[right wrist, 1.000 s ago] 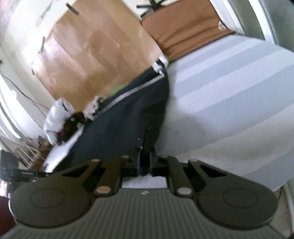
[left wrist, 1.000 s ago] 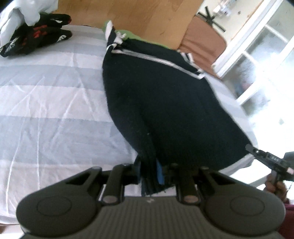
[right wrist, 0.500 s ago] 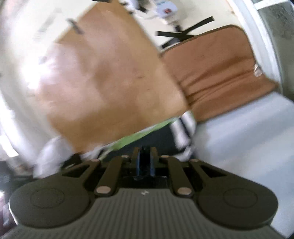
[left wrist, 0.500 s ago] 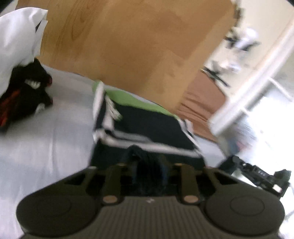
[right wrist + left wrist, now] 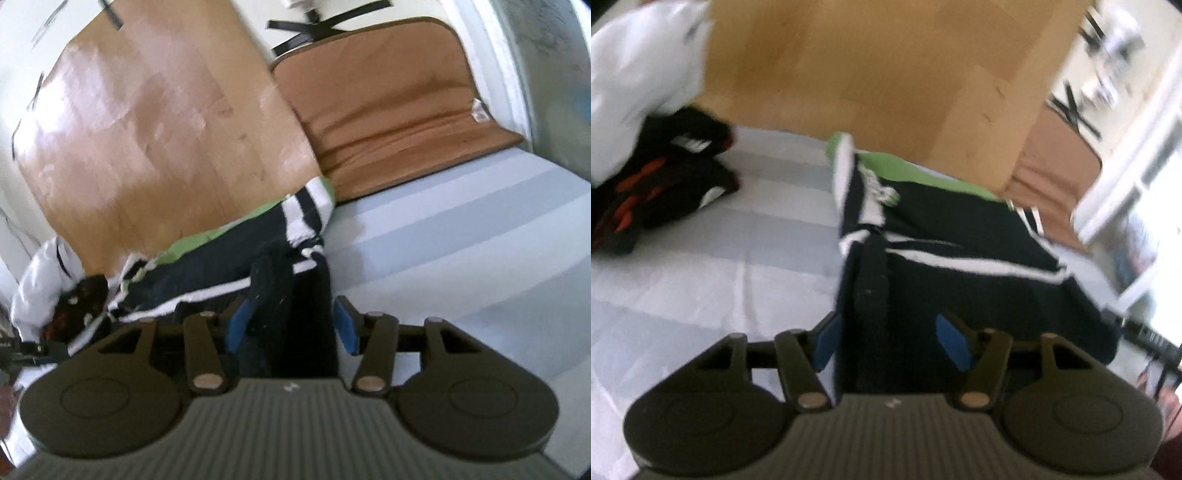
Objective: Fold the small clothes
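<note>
A dark navy garment [image 5: 979, 295] with white stripes and a green band lies folded over on the striped bed sheet [image 5: 720, 277]. My left gripper [image 5: 890, 339] hangs over its near left corner. Its jaws are opening, and a raised ridge of the cloth [image 5: 871, 280] stands between the blue pads [image 5: 955, 341] without being pressed. In the right wrist view the same garment [image 5: 221, 258] lies ahead. My right gripper [image 5: 291, 326] is over its right edge, jaws opening. Dark cloth sits loose between its pads [image 5: 345, 328].
A black and red garment [image 5: 661, 184] and a white cloth pile [image 5: 639, 74] lie at the far left of the bed. A cardboard sheet [image 5: 886, 74] leans behind the bed, with a brown cushion [image 5: 399, 110] beside it. Bare sheet [image 5: 461, 240] stretches to the right.
Both grippers carried the garment's near edge forward over the rest, doubling it up. Both pairs of jaws, shut on the cloth before, now stand apart with the cloth loose.
</note>
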A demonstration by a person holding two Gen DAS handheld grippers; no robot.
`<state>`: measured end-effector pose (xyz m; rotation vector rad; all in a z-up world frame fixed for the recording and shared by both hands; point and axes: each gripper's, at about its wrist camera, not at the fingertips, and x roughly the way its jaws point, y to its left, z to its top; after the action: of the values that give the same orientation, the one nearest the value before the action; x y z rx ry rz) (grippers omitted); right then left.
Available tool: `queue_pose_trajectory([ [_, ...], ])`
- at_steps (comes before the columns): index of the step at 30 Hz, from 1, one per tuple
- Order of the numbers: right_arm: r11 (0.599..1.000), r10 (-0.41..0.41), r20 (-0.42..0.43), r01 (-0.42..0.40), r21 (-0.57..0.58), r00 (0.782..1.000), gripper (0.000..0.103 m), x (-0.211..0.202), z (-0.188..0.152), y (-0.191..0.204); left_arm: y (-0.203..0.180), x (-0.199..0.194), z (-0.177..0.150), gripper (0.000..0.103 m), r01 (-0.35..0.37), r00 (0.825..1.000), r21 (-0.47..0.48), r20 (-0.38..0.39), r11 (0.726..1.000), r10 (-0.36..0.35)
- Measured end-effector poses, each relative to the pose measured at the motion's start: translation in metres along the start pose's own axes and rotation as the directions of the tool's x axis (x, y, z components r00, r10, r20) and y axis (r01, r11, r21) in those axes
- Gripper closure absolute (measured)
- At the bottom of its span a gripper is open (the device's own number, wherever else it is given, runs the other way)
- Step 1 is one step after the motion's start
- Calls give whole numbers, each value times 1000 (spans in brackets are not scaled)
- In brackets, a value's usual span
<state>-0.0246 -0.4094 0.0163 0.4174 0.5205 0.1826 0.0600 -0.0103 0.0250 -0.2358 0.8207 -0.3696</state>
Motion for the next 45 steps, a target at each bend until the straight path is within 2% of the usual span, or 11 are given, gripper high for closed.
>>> queue_pose_trajectory([
  [3,993,-40,-13,39,-109,999,94,19,1,17,-17,13,-5,93,-49,998,92,-22,995,51],
  [6,990,-144,18,144,-7,989,94,27,4,-13,-11,19,-12,93,-179,984,130,12,975,179],
  [9,988,-112,-12,113,103,994,84,27,5,-34,13,10,-10,92,-135,991,12,-2,991,135],
  [15,998,-63,86,62,23,994,61,7,44,-24,24,-7,20,78,-116,993,20,29,993,115],
  [18,997,-25,71,30,-73,997,57,27,72,-10,18,-3,57,48,-168,982,71,96,983,161],
  [22,984,48,-25,-51,-173,999,49,92,111,9,10,30,112,14,-206,970,130,161,970,185],
  [28,972,13,-215,-63,-226,976,49,220,141,18,12,114,162,11,-216,975,101,67,971,210],
  [33,957,3,-400,-118,-264,917,47,298,134,23,28,163,169,30,-211,977,79,-13,974,212],
  [35,946,-2,-447,-143,-292,895,46,311,124,26,33,175,165,56,-188,981,68,-44,980,191],
  [38,910,53,-444,-227,-346,894,87,303,116,38,32,181,156,80,-196,980,103,-19,975,199],
  [45,885,70,-308,-202,-419,949,92,231,116,57,15,136,149,89,-153,983,145,124,978,135],
])
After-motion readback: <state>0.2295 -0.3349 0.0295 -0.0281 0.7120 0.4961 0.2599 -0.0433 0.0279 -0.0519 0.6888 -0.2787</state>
